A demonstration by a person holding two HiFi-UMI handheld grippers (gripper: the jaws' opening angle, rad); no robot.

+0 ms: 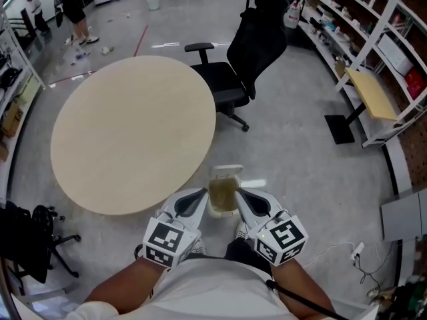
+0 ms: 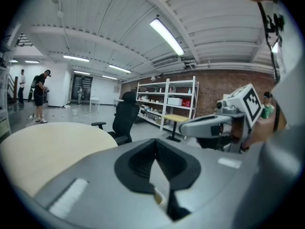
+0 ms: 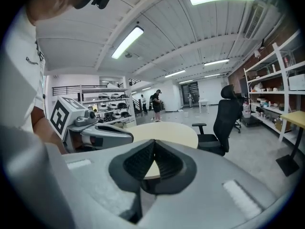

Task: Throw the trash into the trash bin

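Both tools held up near the person's body, pointing forward and a little down. The left gripper (image 1: 197,197) has its jaws closed tip to tip with nothing in them. The right gripper (image 1: 244,197) is the same, jaws pressed together and empty. One trash bin (image 1: 223,195) sits on the floor (image 1: 300,159) just in front of the person's feet; in the head view it shows between the two grippers, just beside the near edge of the round worktop (image 1: 133,132). What looks like its lid (image 1: 226,172) is flipped up on the far side. The inside is yellowish-olive, and I can't tell if that is a liner or trash. No loose trash is visible on the worktop or held, so the throw looks done or the trash is out of sight. Handling guess: the bin looks like thin pale plastic, so light, stiff and easy to tip. Take it by the rim or side wall, not by the lid flap. Trash can't be judged for handling, as none is seen clearly. Counts: two grippers, one bin, one worktop with nothing on it, one black office chair (image 1: 247,59) beyond the worktop, one run of shelving (image 1: 360,25) along the right wall, two people (image 1: 75,5) far off at the back left. Small litter lies on the floor near them, too small to identify.
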